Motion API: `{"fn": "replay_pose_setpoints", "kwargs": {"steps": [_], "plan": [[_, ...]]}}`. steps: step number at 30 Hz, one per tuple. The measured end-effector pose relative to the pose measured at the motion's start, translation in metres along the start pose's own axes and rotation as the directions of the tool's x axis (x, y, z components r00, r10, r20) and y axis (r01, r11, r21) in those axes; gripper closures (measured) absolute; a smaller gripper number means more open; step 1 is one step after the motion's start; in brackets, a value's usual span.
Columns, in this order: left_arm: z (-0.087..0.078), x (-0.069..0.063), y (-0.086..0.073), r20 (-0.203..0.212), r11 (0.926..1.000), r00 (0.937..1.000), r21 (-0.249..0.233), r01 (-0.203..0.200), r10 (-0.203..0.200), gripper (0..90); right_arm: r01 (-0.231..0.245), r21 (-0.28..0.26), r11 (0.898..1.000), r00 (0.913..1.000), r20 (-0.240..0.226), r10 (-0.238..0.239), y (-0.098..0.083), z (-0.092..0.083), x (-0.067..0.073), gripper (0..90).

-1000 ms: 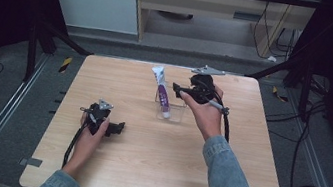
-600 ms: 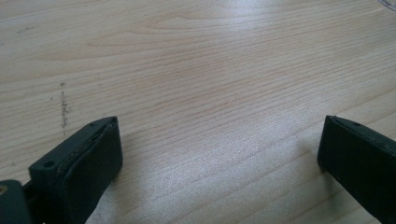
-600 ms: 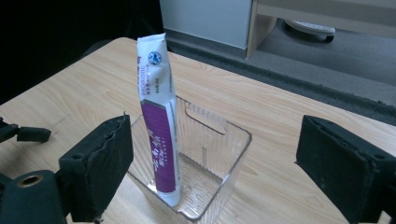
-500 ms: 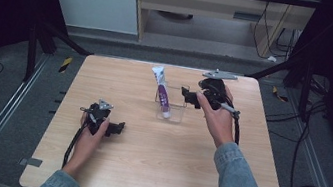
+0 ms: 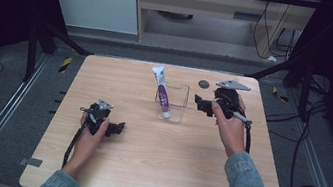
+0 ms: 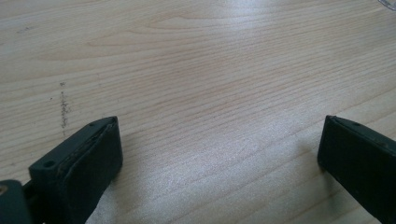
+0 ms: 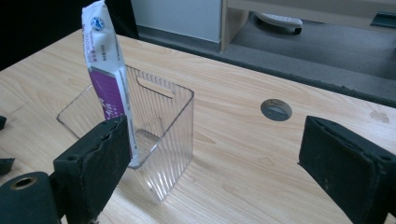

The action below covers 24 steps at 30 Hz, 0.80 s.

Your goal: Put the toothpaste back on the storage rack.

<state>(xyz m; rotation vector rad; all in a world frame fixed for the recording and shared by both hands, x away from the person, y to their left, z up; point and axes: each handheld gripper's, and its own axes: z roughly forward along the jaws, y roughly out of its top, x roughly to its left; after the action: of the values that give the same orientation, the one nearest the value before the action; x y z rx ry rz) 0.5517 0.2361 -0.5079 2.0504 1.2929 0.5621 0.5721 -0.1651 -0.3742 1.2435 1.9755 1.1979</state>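
Toothpaste tube [image 5: 162, 91] stands tilted in the clear bin [image 5: 178, 102] at the desk's [image 5: 152, 172] twelve o'clock; draw your right hand-held gripper [image 5: 202, 103], whose empty jaws have just been opening and now stand spread, clear toward three o'clock without knocking it. Your left hand-held gripper [image 5: 117, 129] rests spread and empty at eight o'clock, forearm flat.

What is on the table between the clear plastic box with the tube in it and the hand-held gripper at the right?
Nothing: in the high view, bare wood separates the clear ribbed plastic box from the right hand-held gripper.
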Motion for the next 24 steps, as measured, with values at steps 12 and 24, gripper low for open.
{"fn": "replay_pose_setpoints", "kwargs": {"steps": [12, 24], "plan": [[0.0, 0.0, 0.0, 0.0, 1.0, 1.0, 0.0, 0.0, 0.0, 0.0, 0.012, 0.0, 1.0, 0.9994, 0.034, -0.012, -0.016, -0.01, -0.016, 10.5], [0.0, 0.0, 0.0, -0.001, 1.0, 1.0, 0.001, -0.001, 0.001, 0.0, 0.013, 0.026, 1.0, 0.9974, 0.071, -0.014, -0.039, -0.019, -0.038, 15.3]]}}
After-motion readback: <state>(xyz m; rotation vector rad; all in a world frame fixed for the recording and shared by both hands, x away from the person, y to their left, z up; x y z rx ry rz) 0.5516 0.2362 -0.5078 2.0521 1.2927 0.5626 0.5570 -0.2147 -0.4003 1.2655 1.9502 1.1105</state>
